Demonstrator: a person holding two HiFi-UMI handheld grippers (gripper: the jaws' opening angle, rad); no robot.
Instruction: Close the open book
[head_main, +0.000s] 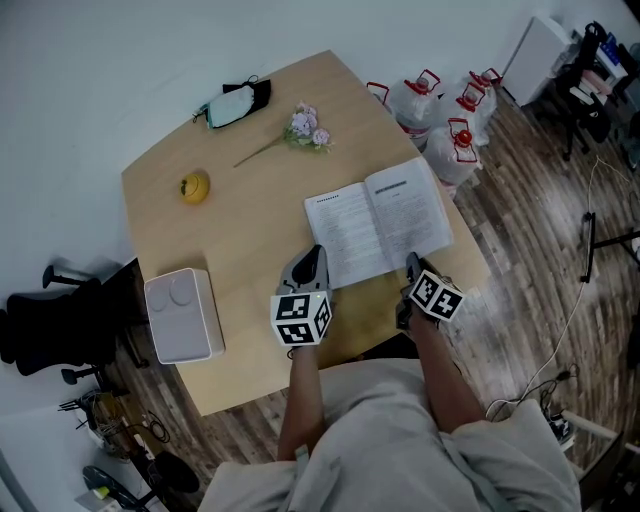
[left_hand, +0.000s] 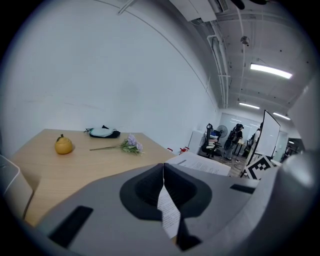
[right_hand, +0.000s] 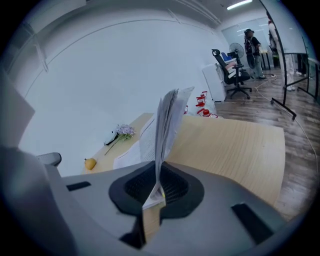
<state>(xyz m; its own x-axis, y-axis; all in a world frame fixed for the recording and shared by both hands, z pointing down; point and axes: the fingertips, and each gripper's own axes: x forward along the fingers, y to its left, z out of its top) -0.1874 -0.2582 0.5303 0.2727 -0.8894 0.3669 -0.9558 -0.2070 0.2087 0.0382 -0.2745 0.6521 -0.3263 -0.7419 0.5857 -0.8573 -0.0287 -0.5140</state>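
Observation:
The open book (head_main: 378, 218) lies with white printed pages up near the front of the wooden table (head_main: 250, 240). My left gripper (head_main: 312, 264) sits at the near edge of the book's left half. In the left gripper view its jaws (left_hand: 163, 176) are shut on a thin printed page (left_hand: 168, 212), with the book (left_hand: 210, 165) beyond. My right gripper (head_main: 411, 268) is at the near edge of the right half. In the right gripper view its jaws (right_hand: 157, 183) pinch a stack of pages and cover, and that half of the book (right_hand: 166, 122) shows edge-on, raised from the table.
A yellow fruit (head_main: 195, 186), a sprig of pale flowers (head_main: 306, 127) and a face mask (head_main: 236, 103) lie on the far part of the table. A white box (head_main: 183, 314) stands at the near left. White bags with red handles (head_main: 446, 122) sit on the floor to the right, a black chair (head_main: 50, 322) to the left.

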